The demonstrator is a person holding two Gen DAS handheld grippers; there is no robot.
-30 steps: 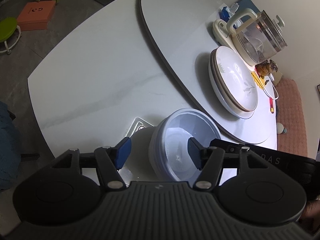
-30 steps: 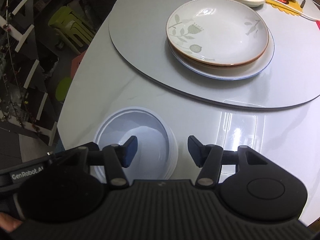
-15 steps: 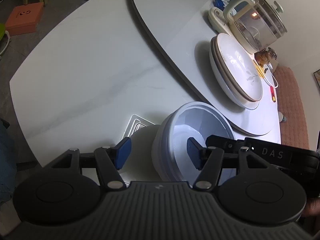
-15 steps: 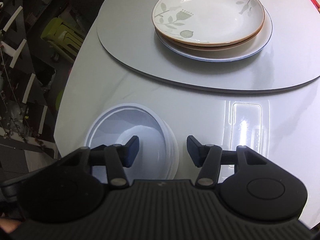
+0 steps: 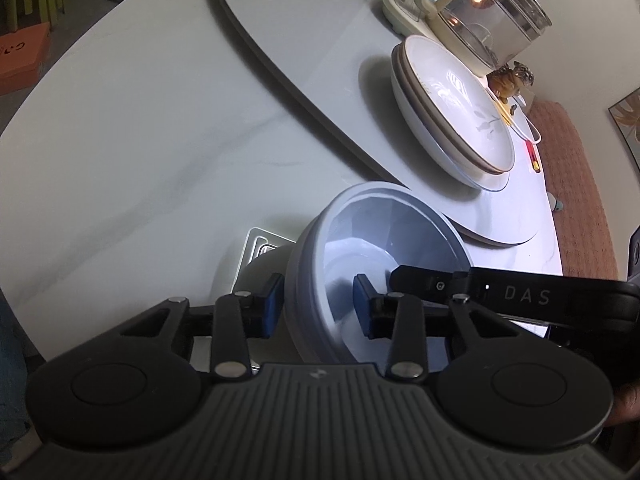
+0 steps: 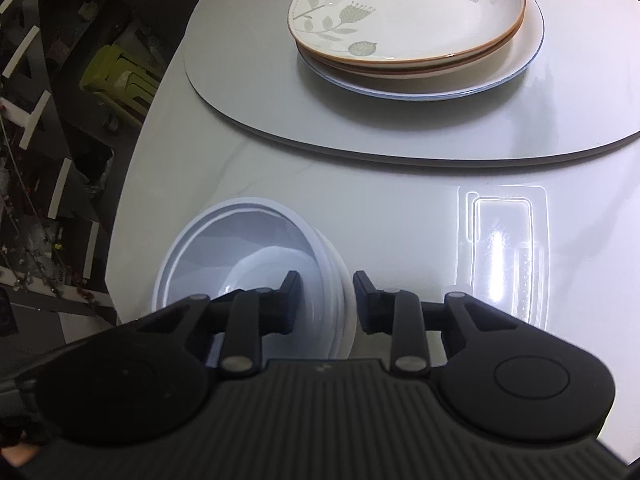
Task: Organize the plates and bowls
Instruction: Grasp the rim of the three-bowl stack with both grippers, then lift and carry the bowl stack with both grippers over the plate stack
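Note:
A stack of pale white bowls stands near the front edge of the white table. My left gripper straddles the stack's left wall, one blue pad outside and one inside. Its jaws are closing on that wall. On the opposite side my right gripper straddles the other wall the same way, jaws closing too. Its black body shows across the bowls in the left wrist view. Farther back, leaf-patterned plates lie stacked on a larger white plate.
The plates rest on a raised grey-edged turntable. A glass kettle and a tiger figurine stand behind them. The table edge drops off left of the bowls, with a green stool on the floor below.
Both grippers have sunk lower around the bowl stack. Their jaws have narrowed from wide apart to close against the stack's walls.

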